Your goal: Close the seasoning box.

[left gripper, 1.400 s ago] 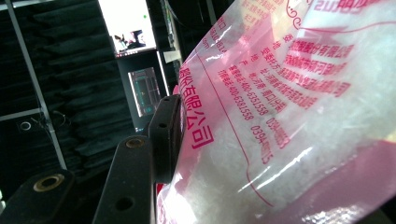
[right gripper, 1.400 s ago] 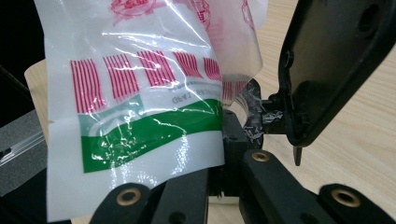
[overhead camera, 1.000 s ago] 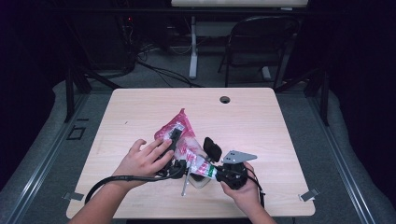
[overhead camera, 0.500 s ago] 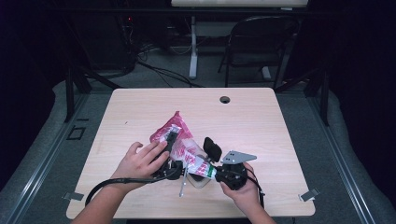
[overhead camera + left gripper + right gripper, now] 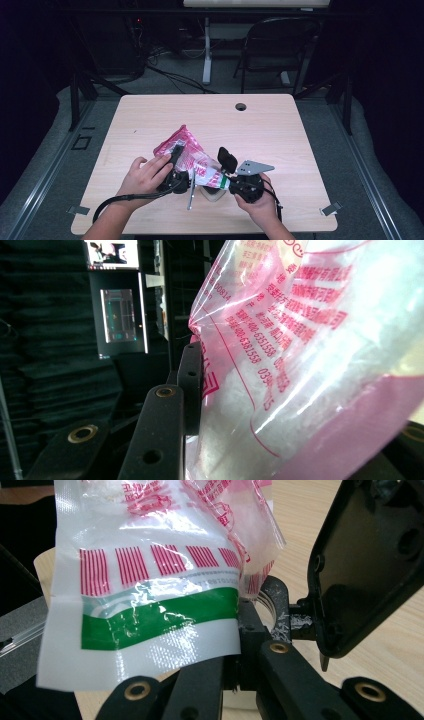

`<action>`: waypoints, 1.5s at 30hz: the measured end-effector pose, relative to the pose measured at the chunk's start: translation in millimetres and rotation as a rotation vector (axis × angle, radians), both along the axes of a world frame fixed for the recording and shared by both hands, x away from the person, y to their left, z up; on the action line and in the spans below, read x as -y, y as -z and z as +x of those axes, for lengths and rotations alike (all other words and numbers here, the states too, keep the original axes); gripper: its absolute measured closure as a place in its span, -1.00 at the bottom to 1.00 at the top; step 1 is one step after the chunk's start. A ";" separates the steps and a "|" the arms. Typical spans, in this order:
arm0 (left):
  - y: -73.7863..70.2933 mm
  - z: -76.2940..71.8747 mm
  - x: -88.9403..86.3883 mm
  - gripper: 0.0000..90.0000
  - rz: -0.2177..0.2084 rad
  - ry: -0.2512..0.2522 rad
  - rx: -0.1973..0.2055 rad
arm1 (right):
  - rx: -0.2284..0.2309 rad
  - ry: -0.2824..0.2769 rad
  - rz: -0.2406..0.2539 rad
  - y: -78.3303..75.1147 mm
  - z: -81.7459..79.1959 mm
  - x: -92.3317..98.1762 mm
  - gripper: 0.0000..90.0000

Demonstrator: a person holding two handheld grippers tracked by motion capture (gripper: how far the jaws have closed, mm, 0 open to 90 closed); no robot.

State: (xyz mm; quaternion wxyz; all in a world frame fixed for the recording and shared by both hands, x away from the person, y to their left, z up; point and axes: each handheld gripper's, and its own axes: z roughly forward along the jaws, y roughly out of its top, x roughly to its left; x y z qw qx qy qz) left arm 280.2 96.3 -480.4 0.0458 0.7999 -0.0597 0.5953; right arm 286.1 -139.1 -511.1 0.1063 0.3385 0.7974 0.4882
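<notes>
A dim lab or studio: black curtains, floor cables, lit monitor, lone table.

Crinkled pink-and-clear plastic bag: glossy film, red print. Light wooden table: smooth, matt grain. Black gripper jaws: matt plastic, brass-coloured rivets.
</notes>
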 end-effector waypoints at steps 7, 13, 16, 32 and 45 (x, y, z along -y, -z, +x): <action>4.7 -1.0 -7.4 0.58 -0.062 -0.024 -0.033 | 0.008 -0.012 0.006 -2.5 0.3 -3.4 1.00; 8.5 -2.8 -12.8 0.59 -0.132 -0.040 -0.058 | 0.015 -0.019 0.010 -5.0 0.0 -5.0 1.00; 10.9 -3.0 -14.6 0.60 -0.154 -0.043 -0.071 | 0.015 -0.021 0.010 -5.4 0.1 -5.7 1.00; 23.1 -3.5 -25.5 0.64 -0.274 -0.059 -0.164 | 0.032 -0.031 -0.003 -6.8 -0.8 -10.0 1.00; 36.2 2.8 -39.7 0.64 -0.460 -0.076 -0.291 | 0.037 -0.052 -0.002 -6.1 0.1 -16.7 0.93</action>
